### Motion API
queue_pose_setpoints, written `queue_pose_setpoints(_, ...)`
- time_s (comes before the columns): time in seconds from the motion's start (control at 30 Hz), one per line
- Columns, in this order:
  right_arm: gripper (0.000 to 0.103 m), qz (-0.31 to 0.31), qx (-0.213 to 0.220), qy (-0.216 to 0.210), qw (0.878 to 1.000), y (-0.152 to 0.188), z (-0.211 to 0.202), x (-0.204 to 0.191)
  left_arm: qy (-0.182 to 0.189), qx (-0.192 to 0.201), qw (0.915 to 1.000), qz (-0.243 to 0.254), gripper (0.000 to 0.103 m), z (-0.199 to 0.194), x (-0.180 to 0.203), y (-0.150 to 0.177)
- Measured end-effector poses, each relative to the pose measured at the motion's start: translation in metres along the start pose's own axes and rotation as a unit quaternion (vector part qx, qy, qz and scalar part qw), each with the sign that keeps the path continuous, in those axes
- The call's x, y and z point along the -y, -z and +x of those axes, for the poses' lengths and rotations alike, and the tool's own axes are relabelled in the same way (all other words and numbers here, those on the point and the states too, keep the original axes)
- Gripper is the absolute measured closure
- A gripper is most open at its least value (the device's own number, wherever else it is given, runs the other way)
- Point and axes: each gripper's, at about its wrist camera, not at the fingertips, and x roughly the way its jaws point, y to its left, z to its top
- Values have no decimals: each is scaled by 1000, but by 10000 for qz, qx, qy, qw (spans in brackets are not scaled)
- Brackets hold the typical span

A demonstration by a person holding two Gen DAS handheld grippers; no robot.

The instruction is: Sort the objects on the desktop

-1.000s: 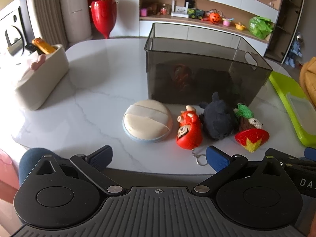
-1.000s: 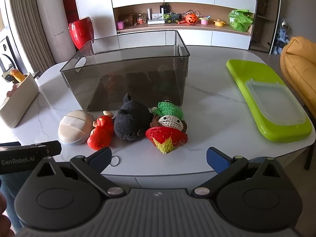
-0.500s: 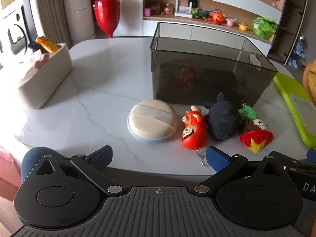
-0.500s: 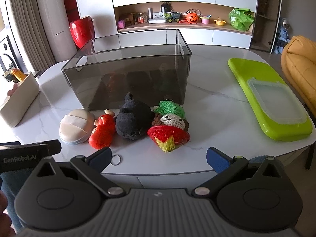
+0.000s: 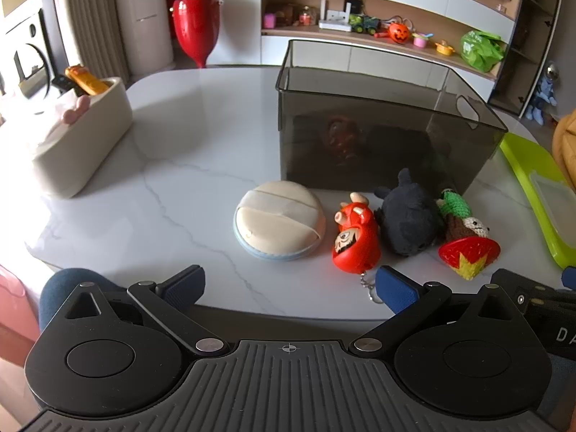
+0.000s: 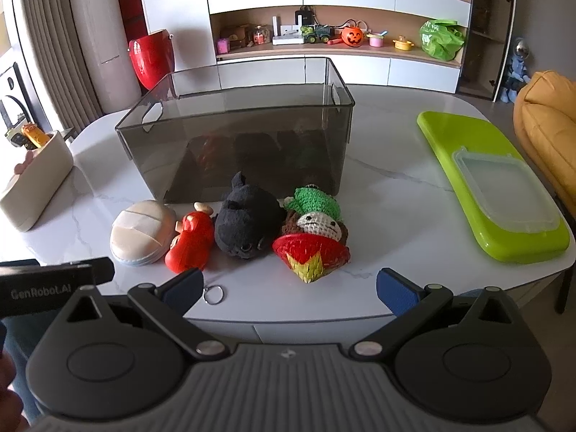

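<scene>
While both the left gripper [image 5: 288, 282] and right gripper [image 6: 289, 284] hung wide and empty off the tabletop's near edge, the four toys lay there before the smoked bin [image 6: 237, 133]; the black plush [image 6: 246, 225] looked light, soft, best pinched across its body.

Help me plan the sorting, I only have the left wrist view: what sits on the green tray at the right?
Observer: The green tray carries a clear lid, flat on its nearer half.
Operator: Is the right gripper holding anything?
Observer: No, it is open and empty, just short of the strawberry toy.
Operator: Where does the red doll's chain end?
Observer: In a key ring lying flat on the table, beside the right gripper's left finger.
</scene>
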Motion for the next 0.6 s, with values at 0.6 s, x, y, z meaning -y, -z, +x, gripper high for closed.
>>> queue_pose_setpoints(0.6, 0, -26, -10, -17, 10000, 0, 0, -2, 3, -12, 10000, 48, 0, 1, 1, 0)
